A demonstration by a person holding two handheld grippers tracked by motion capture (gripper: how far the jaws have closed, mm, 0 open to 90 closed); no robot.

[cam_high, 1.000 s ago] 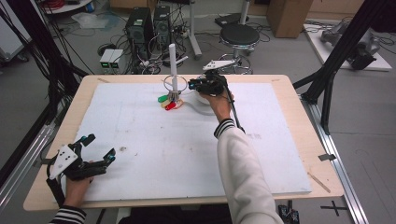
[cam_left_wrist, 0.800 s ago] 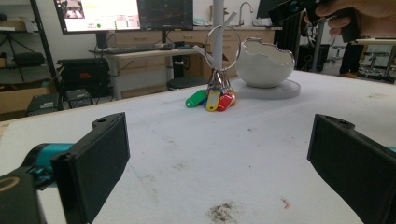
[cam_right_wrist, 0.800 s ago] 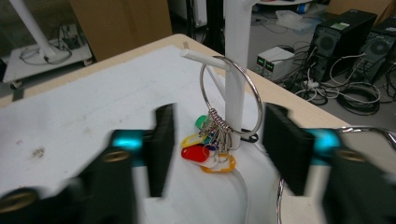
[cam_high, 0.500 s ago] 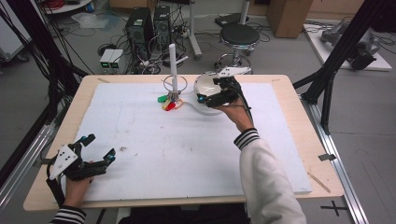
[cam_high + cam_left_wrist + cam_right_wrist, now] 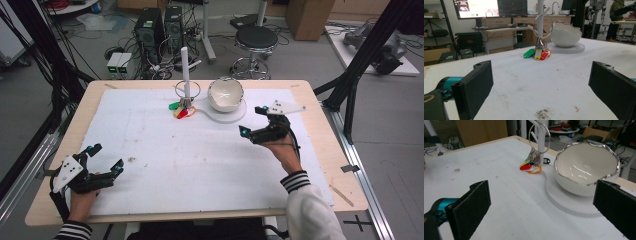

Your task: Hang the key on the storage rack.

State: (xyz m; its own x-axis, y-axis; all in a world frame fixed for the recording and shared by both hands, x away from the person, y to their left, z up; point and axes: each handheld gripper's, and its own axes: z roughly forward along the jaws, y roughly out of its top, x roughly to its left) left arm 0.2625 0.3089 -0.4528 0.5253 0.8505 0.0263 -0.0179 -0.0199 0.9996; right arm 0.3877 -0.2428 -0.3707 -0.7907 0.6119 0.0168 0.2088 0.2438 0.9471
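A: Why does the key ring (image 5: 186,89) hang on the white post (image 5: 184,65) at the far side, its tags (image 5: 181,110) on the table (image 5: 150,150)?

B: Probably hung there deliberately; the right gripper (image 5: 254,122) has just opened with nothing between its jaws, near the bowl (image 5: 226,95).

A: And the left gripper (image 5: 104,162)?

B: Jaws apart, holding nothing, resting near-left.

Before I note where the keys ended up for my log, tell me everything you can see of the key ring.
The key ring is a large, thin silver metal hoop that leans upright against the white post. Whether it encircles the post cannot be told. From its lowest point hangs a cluster of small rings carrying plastic key tags in green, yellow, red and orange, with a hint of blue. The tags lie fanned on the white table cover, just left of the white bowl's round base. Neither gripper touches it.
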